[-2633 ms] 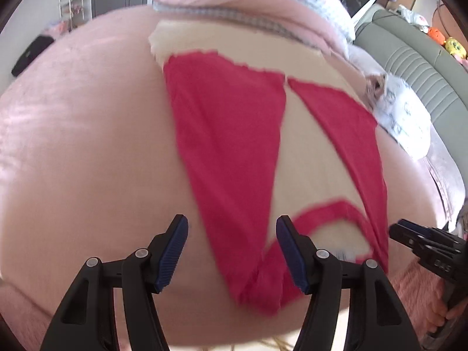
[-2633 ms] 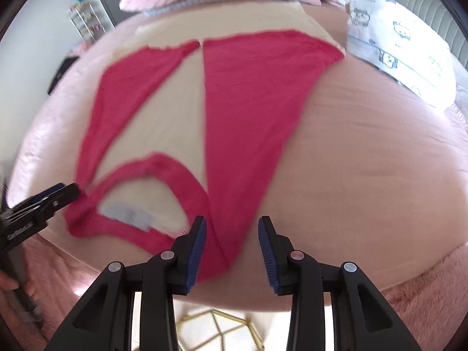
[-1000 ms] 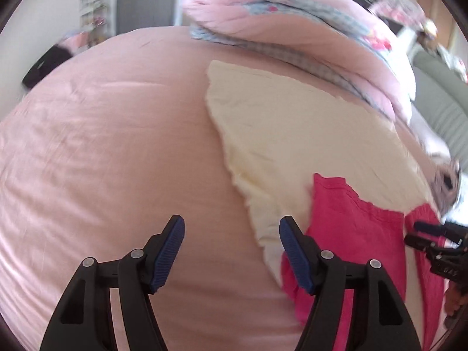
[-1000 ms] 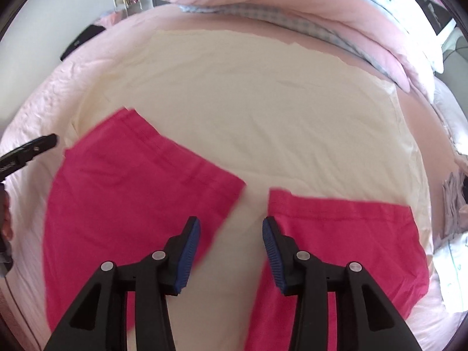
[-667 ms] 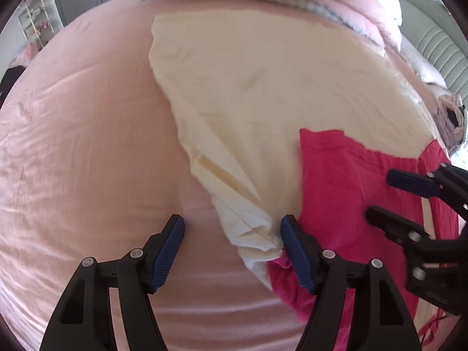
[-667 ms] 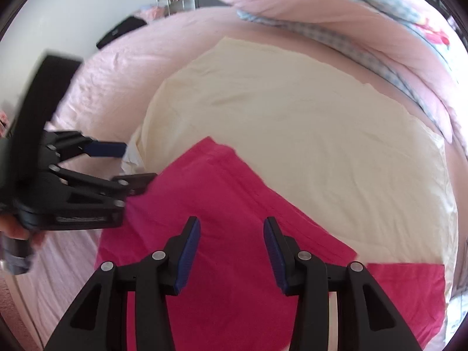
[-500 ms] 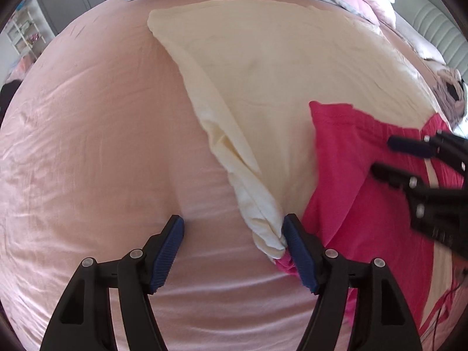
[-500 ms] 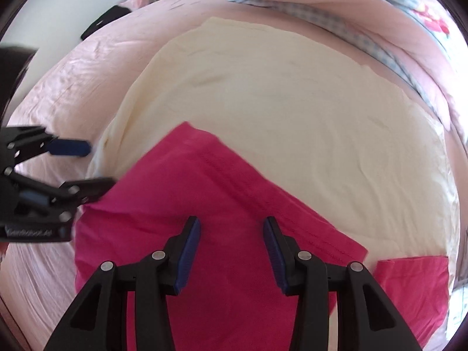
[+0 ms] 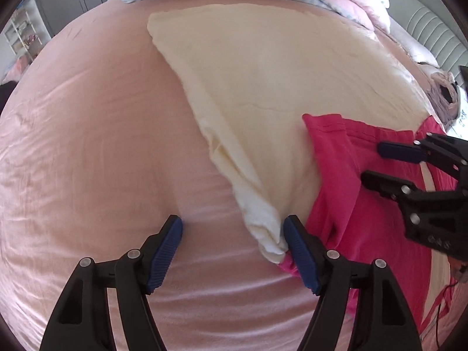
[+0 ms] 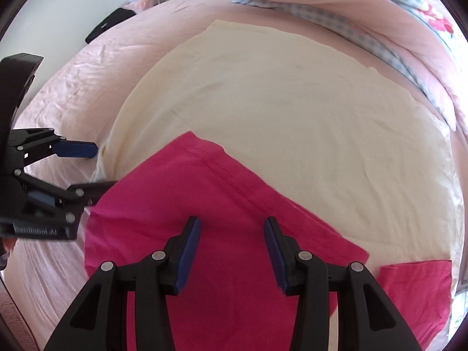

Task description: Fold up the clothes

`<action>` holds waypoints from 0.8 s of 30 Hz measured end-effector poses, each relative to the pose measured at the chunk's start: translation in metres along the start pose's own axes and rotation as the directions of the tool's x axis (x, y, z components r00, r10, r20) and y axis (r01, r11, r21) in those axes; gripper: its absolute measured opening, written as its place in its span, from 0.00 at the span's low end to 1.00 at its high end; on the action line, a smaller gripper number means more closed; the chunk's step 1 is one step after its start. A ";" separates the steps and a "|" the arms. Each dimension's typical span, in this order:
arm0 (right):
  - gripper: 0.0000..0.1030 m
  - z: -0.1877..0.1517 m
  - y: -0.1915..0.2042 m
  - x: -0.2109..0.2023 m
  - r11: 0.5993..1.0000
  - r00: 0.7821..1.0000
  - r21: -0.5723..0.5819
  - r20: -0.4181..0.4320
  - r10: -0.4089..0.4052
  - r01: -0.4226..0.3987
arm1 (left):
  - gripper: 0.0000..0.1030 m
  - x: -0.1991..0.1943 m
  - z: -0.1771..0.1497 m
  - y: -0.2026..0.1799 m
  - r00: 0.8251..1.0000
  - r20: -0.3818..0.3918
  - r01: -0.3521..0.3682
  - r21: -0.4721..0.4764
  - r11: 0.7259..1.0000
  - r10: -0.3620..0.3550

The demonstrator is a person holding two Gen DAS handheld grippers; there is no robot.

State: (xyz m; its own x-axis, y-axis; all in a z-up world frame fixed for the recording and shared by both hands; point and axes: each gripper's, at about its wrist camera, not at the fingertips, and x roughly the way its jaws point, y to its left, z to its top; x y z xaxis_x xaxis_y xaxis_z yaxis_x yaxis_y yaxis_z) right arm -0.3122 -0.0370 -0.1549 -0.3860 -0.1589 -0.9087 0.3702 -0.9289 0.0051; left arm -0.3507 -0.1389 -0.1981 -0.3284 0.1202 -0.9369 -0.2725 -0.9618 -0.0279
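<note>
A: Where did the shirt lie?

B: The pink shirt [image 10: 234,263] lay flat on a cream cloth [image 10: 292,117], itself spread on the bed [image 9: 87,146]. Both sleeves looked turned in over the body.

A: And the fingers?

B: The left gripper [image 9: 232,251] stood spread, and its jaws had just been opening. The bunched corner of the cream cloth and a bit of pink hem sat against its right finger, but nothing was pinched. The right gripper [image 10: 231,251] hung over the shirt's middle, fingers apart, gripping nothing.

A: How would the shirt handle?

B: My guess: light, soft and limp. It would sag and slide on the cloth below. Best taken at a hem or folded edge, both layers together. One risk was catching the cream cloth along with it.

A: What did each view add?

B: The left view showed the rumpled cloth corner up close and the right gripper from the side. The right view showed the stitched sleeve hem, a second pink panel at lower right, and the quilt [image 10: 380,14] piled at the far end.
</note>
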 end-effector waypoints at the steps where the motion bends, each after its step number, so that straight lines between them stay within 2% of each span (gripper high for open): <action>1: 0.43 -0.001 0.001 0.001 1.000 1.000 -0.001 0.001 -0.011 0.011 | 0.70 -0.004 -0.006 0.001 1.000 -0.001 -0.011 0.014 1.000 0.011; 3: 0.43 -0.002 0.001 0.002 0.999 0.999 -0.003 0.002 -0.036 0.036 | 0.71 -0.008 -0.014 -0.001 0.999 -0.009 -0.034 0.044 0.998 0.034; 5: 0.43 -0.003 -0.001 0.000 0.995 0.995 -0.016 0.002 -0.101 0.101 | 0.71 -0.012 -0.018 0.001 0.999 -0.020 -0.037 0.047 0.998 0.038; 9: 0.43 -0.005 -0.016 -0.002 0.981 0.981 -0.014 -0.015 -0.194 0.194 | 0.71 -0.024 -0.022 0.014 1.000 -0.018 0.023 -0.007 1.000 -0.023; 12: 0.46 -0.006 -0.031 -0.003 0.980 0.979 0.018 -0.031 -0.199 0.200 | 0.70 -0.041 -0.029 0.022 0.997 0.055 0.048 -0.065 0.997 -0.045; 14: 0.46 -0.008 -0.034 -0.006 0.970 0.970 0.024 -0.030 -0.240 0.241 | 0.70 -0.056 -0.035 0.018 0.992 0.125 0.006 -0.049 0.999 0.000; 17: 0.46 -0.006 -0.042 -0.010 0.960 0.960 0.037 -0.029 -0.278 0.279 | 0.70 -0.067 -0.041 0.009 0.975 0.201 0.104 -0.026 0.994 -0.097; 19: 0.46 -0.011 -0.055 -0.015 0.957 0.958 0.057 -0.022 -0.284 0.285 | 0.70 -0.060 -0.031 -0.004 0.969 0.195 0.153 0.010 0.988 -0.152; 20: 0.46 -0.014 -0.056 -0.020 0.965 0.968 0.072 -0.007 -0.252 0.252 | 0.70 -0.057 -0.028 -0.012 0.967 0.187 0.169 0.027 0.985 -0.171; 22: 0.46 -0.020 -0.058 -0.029 0.976 0.980 0.093 0.018 -0.198 0.195 | 0.71 -0.045 -0.010 -0.022 0.992 0.104 0.063 0.035 0.997 -0.067; 24: 0.46 -0.032 -0.057 -0.021 0.971 0.972 0.050 -0.005 -0.235 0.235 | 0.73 -0.047 -0.017 -0.010 0.992 0.091 0.087 -0.038 0.995 -0.083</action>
State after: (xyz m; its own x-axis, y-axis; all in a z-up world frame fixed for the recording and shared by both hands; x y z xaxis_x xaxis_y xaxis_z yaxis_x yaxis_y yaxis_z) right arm -0.2981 0.0304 -0.1492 -0.4580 0.0651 -0.8866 0.2269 -0.9557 -0.1874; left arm -0.3174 -0.1389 -0.1595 -0.3858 0.2220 -0.8955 -0.2653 -0.9563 -0.1228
